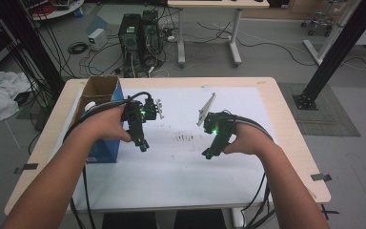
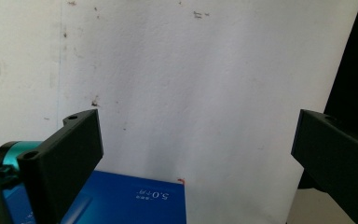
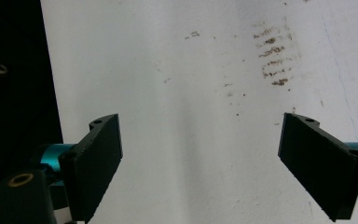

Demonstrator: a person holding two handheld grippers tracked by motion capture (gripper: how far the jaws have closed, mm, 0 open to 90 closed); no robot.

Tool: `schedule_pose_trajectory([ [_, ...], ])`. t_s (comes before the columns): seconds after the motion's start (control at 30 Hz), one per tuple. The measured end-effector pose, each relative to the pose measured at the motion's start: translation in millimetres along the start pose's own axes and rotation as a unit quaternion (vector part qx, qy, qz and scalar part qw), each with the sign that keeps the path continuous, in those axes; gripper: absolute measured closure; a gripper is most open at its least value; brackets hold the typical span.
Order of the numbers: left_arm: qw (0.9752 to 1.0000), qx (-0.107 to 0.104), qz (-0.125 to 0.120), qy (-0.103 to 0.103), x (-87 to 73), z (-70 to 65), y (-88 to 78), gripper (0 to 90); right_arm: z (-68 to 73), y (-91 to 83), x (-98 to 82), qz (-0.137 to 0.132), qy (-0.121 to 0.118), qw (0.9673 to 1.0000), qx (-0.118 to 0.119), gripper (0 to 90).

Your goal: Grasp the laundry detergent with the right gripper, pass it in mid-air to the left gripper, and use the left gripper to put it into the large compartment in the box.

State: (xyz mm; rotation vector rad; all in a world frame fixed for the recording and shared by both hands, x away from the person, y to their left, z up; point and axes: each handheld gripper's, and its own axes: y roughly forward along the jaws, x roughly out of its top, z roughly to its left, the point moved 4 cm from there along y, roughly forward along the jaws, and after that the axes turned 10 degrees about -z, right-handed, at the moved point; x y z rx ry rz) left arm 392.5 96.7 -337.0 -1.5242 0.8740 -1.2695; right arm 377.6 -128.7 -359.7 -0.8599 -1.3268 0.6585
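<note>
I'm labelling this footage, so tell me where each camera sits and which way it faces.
High view: above the person's side, looking forward and down on the table; forearms, left gripper, right gripper.
Left gripper view: on that gripper, facing the white sheet and blue box; open jaws.
Right gripper view: on its gripper, facing brown smudges; open jaws.
Shared: high and right views both show the smudges.

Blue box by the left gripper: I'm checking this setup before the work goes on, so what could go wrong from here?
The left gripper hangs open right beside the blue box, which sits near the table edge; a sideways swing might knock it off. Cables trail under the forearms and could snag. The right gripper hovers open over the brown smudge, which could soil its pads.
</note>
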Motion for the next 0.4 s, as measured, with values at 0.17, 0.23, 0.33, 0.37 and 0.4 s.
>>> schedule_pose_trajectory([
  [0.17,1.0000,-0.002,-0.001,-0.002,1.2,-1.1,0.1,1.9,0.1,-1.6,-0.5,-0.002,0.003,1.0000,-0.002,12.7],
  [0.23,1.0000,-0.003,0.001,-0.001,1.1,-1.1,0.0,1.9,0.2,-1.8,-0.5,-0.003,0.003,1.0000,-0.002,12.7],
  [0.33,1.0000,-0.002,0.002,0.000,0.8,-2.1,-0.4,1.9,0.1,-2.1,-0.3,-0.004,0.003,1.0000,-0.004,12.7],
  [0.37,1.0000,-0.002,0.002,0.000,0.8,-2.1,-0.4,2.0,-0.2,-5.9,0.6,-0.016,0.003,0.9998,-0.007,12.7],
  [0.4,1.0000,-0.002,0.001,-0.001,0.5,-2.9,-1.2,1.9,-0.2,-8.6,0.4,-0.020,0.006,0.9997,-0.010,12.7],
])
